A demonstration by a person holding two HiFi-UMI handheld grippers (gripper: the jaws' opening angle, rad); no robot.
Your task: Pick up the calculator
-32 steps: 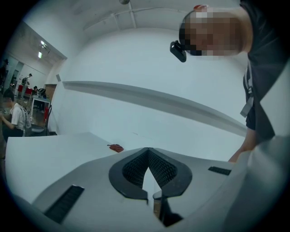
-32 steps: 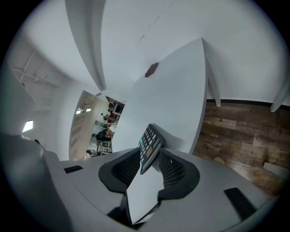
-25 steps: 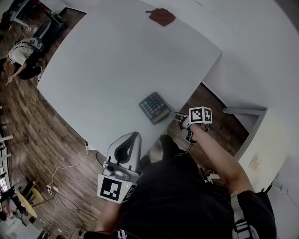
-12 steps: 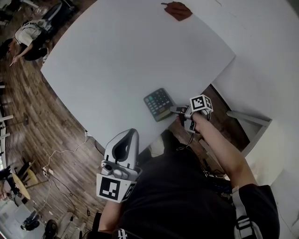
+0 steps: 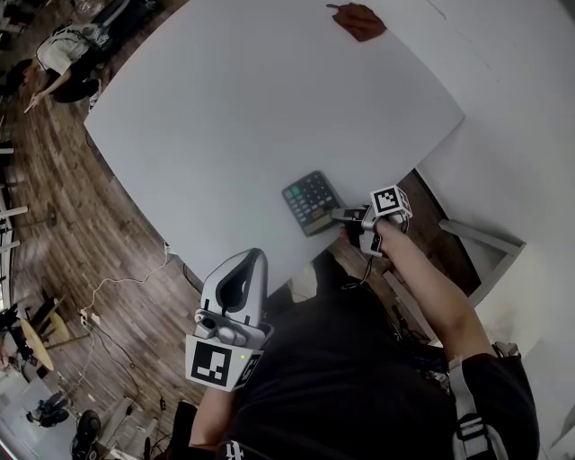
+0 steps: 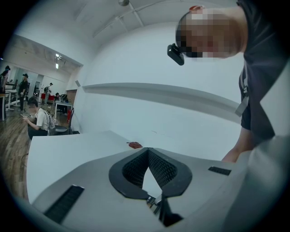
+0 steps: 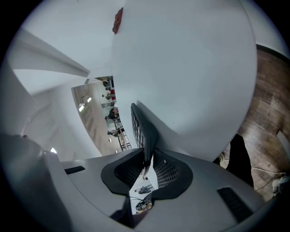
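Note:
The dark calculator [image 5: 310, 199] lies on the white table [image 5: 234, 108] near its near edge. My right gripper [image 5: 340, 215] reaches it from the right. In the right gripper view the calculator's edge [image 7: 142, 129] stands between the jaws of the right gripper [image 7: 147, 155]; they are closing and the pads touch it on both sides. My left gripper [image 5: 254, 257] hangs low by the person's body, off the table, with nothing in it. In its own view the left gripper [image 6: 147, 149] has its tips together.
A small red object [image 5: 359, 20] lies at the table's far side. Wooden floor with a white cable [image 5: 117, 287] surrounds the table. A person [image 5: 54, 54] sits at the far left. A white wall and ledge [image 5: 485, 238] stand to the right.
My right gripper has sunk and tilted toward the calculator's right edge, and its jaws have come together on that edge. The left gripper has hardly moved.

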